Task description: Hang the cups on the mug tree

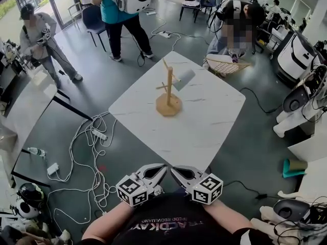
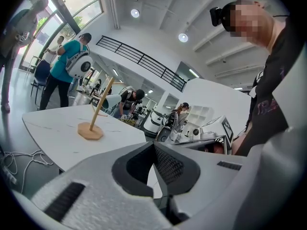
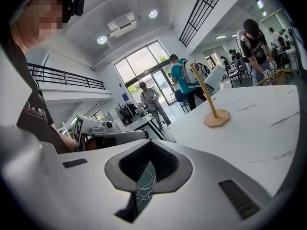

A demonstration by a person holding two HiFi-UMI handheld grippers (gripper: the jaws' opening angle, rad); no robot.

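Left tool [image 1: 161, 168]: closed on nothing, held low by the body, pointing nearly level at the surface's near edge.
Right tool [image 1: 174, 170]: jaws together, empty, just beside the left (tips almost meeting).
Surface [image 1: 204, 126]: no loose cup shows on it.
Mug tree [image 1: 168, 104]: upright mid-surface, well beyond both tools.
Cup [image 1: 184, 79]: hangs on an upper peg.
Care: probably best to keep both tools clear of the tree, so the cup isn't jogged.
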